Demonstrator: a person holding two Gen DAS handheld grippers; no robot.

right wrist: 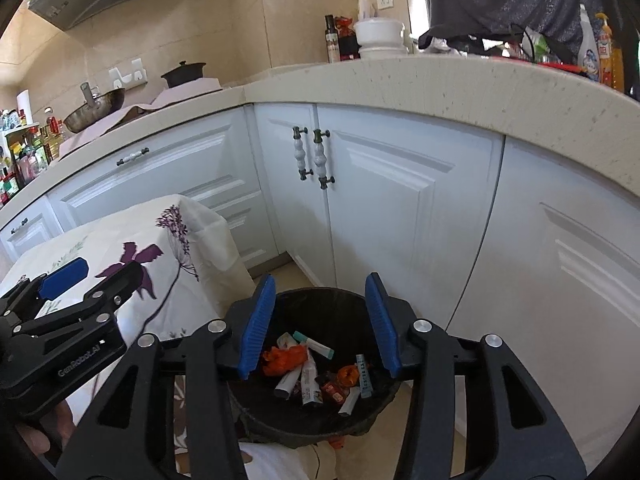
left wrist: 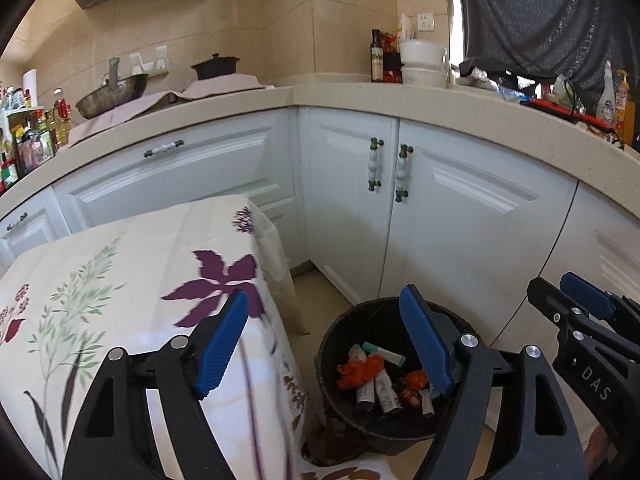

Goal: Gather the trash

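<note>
A black trash bin (left wrist: 348, 412) stands on the floor beside the table; it also shows in the right wrist view (right wrist: 320, 300). Inside lie several pieces of trash: orange wrappers (left wrist: 358, 370) (right wrist: 282, 358), white tubes (left wrist: 386, 390) (right wrist: 310, 380) and a teal-capped tube (right wrist: 314, 344). My left gripper (left wrist: 326, 344) is open and empty, above the table's edge and the bin. My right gripper (right wrist: 320, 324) is open and empty, right above the bin. The right gripper shows at the right edge of the left wrist view (left wrist: 568, 300), and the left gripper at the left of the right wrist view (right wrist: 92, 276).
A table with a floral cloth (left wrist: 132, 280) (right wrist: 120, 248) stands left of the bin. White cabinets (left wrist: 440, 216) (right wrist: 400, 208) under a beige countertop (left wrist: 400, 94) run behind. On the counter are a wok (left wrist: 110, 94), a pot, bottles and bowls.
</note>
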